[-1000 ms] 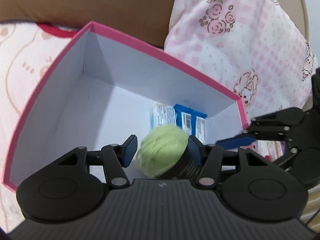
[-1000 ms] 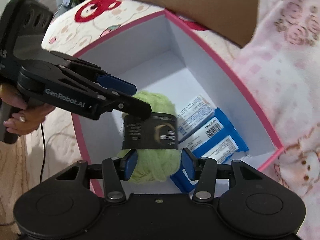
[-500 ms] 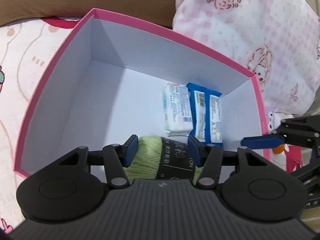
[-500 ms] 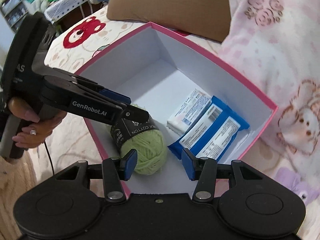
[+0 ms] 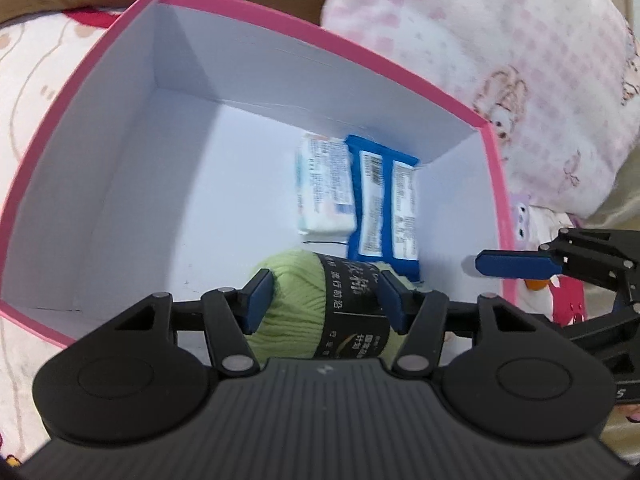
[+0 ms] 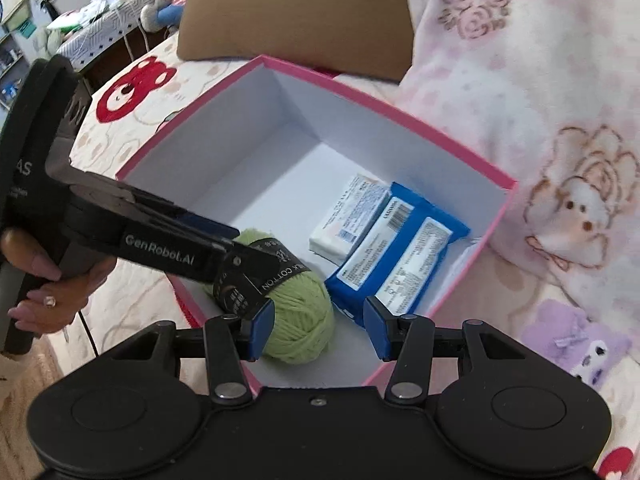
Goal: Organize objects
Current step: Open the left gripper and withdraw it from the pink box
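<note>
Since a second ago my left gripper (image 5: 325, 295) has carried the green yarn ball (image 5: 316, 308) from mid-air down to the floor of the pink box (image 5: 248, 12), near corner, just beside the blue packet (image 5: 382, 208) and the white packet (image 5: 325, 188). Its pads are clamped on the ball's flanks, while my right gripper (image 6: 318, 326) hangs empty with its pads apart over the box's near edge. To finish well, I judge I should part the pads fully, then lift clear without dragging the yarn or nudging the packets.
</note>
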Tool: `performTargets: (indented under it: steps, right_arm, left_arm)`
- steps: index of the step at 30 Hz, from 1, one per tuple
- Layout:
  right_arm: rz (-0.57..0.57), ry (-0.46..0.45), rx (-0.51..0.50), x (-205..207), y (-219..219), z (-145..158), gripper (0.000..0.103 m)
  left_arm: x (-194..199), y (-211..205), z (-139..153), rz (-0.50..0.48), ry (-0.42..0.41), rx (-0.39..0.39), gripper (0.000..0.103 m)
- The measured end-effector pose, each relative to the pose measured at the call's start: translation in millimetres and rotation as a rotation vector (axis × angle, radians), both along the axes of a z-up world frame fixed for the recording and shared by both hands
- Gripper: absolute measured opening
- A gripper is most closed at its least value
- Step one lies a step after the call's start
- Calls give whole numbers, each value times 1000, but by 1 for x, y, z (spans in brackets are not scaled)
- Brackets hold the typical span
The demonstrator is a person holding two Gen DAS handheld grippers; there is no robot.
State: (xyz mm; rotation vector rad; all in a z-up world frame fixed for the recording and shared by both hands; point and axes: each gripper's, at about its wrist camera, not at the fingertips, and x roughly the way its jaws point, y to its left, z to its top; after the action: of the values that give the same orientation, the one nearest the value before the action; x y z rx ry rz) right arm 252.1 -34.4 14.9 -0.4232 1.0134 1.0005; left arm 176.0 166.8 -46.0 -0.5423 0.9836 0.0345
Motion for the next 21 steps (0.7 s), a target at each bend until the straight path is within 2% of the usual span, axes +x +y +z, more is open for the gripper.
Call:
performTargets:
  steps: [5,15,21]
  right_arm:
    - [3,-60,10,-12,-11,8,54]
    - [-58,-46,98,-17,-20,14,55]
    - [-102,-36,159,-25,-21,20,58]
  left_arm:
    - [0,-12,1,-8,-32,-18,56]
    - [-6,-9,7,27,-34,5,55]
    - [-23,-8,30,71,-18,52,57]
